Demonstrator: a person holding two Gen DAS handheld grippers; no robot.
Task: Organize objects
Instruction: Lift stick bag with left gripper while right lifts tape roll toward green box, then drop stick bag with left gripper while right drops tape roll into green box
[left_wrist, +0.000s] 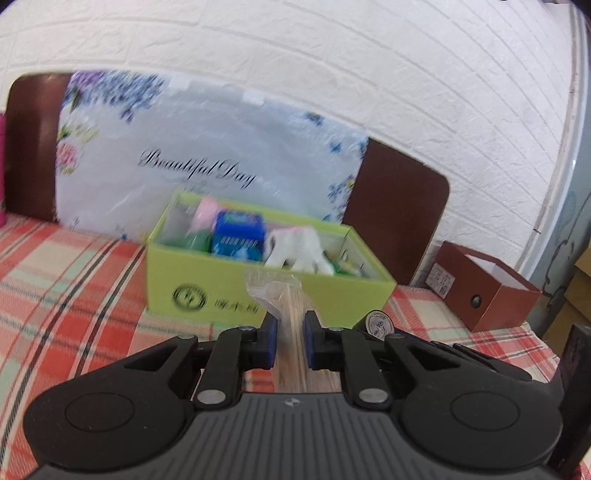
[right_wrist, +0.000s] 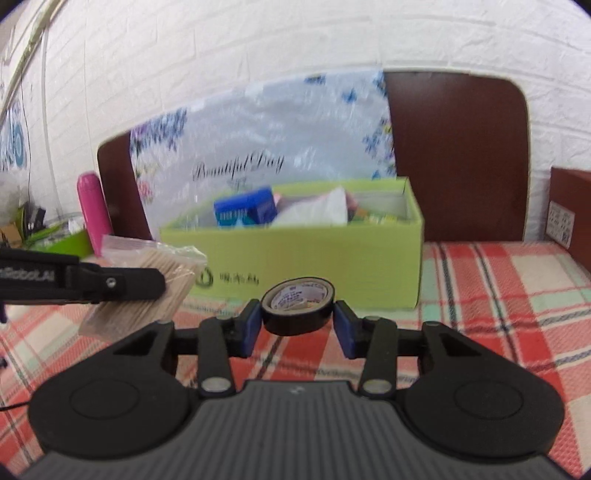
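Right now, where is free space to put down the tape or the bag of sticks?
The green box is crowded at its left and middle; only its right end looks freer. Bare checked cloth lies between the green box and the brown box, and in front of the green box.

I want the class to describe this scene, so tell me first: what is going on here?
A person is tidying small items with two hand-held grippers. The left gripper is shut on a clear bag of wooden sticks; the right gripper grips a roll of black tape. Both are held above the plaid cloth, in front of an open green box that already holds several things.
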